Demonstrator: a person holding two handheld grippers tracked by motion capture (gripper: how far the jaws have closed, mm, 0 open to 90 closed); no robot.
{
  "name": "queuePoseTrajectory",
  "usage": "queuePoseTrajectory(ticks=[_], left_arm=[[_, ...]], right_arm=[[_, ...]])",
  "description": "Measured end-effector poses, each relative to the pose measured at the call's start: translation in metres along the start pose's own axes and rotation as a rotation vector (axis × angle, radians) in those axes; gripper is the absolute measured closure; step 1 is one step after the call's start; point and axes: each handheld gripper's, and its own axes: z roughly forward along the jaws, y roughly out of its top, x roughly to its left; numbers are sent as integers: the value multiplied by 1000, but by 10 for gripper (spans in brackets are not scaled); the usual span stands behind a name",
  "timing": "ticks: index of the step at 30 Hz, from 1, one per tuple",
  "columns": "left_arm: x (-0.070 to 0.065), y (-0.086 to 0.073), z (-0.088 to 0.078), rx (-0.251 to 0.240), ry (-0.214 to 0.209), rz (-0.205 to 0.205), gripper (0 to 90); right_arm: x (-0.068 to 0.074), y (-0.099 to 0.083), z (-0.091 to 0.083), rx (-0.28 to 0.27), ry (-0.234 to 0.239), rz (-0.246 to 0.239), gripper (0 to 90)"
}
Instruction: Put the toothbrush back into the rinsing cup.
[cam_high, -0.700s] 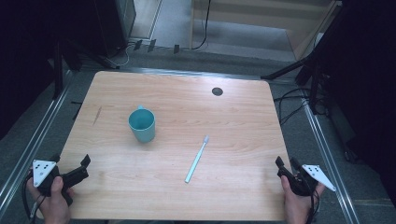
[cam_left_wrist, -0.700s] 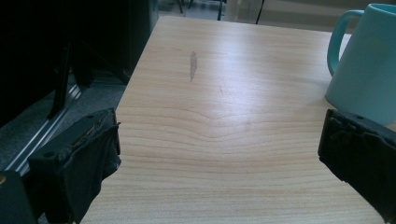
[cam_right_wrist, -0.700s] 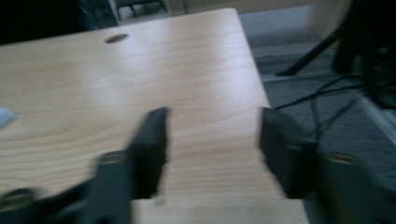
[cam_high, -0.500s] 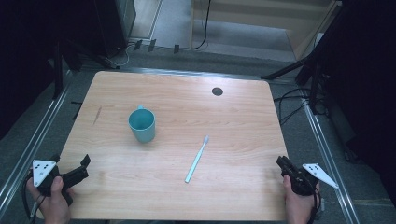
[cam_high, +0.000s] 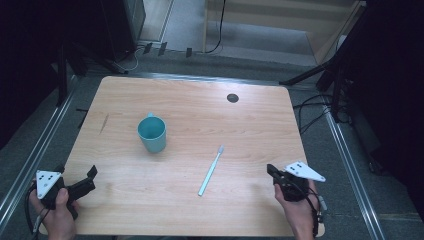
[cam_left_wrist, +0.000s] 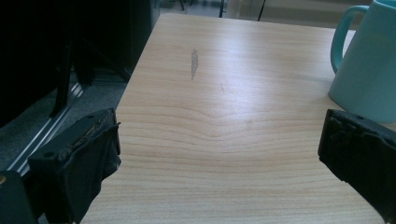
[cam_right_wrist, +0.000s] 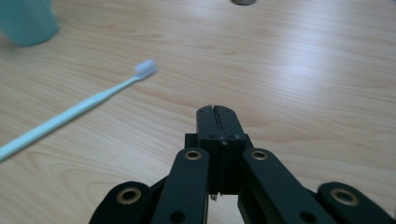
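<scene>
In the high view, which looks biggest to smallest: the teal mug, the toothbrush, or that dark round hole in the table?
1. teal mug: bulkiest.
2. toothbrush: longer than the mug is tall, but very thin.
3. dark round hole: smallest, though it lies farther from the camera.

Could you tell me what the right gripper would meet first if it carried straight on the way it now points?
Probably nothing: ahead of the shut right gripper lies bare table. The toothbrush lies off to one side, apart from that line. The dark hole at the far end sits roughly ahead, though depth is unclear.
</scene>
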Motion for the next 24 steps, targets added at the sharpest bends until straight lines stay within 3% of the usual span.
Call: queuePoseTrajectory(ticks=[1,5,6,10,11,14,15,20,24], left_arm=[[0,0,0,2,1,-1,0],[0,0,1,5,0,2,0],[0,0,1,5,0,2,0],[0,1,1,5,-1,-3,0],[0,1,2,4,-1,-4,0],[0,1,2,5,-1,-5,0],[0,1,2,5,-1,-5,0],[0,1,2,5,-1,-6,0],[1,1,2,9,-2,-6,0]], right_arm=[[16,8,6,22,38,-21,900],[44,19,19,69,122,-44,900],[44,19,19,69,122,-44,900],[71,26,33,119,185,-92,900],[88,28,43,147,229,-109,900],[105,28,54,175,257,-140,900],[105,28,54,175,257,-140,900],[138,23,77,243,311,-211,900],[153,18,88,277,343,-225,900]])
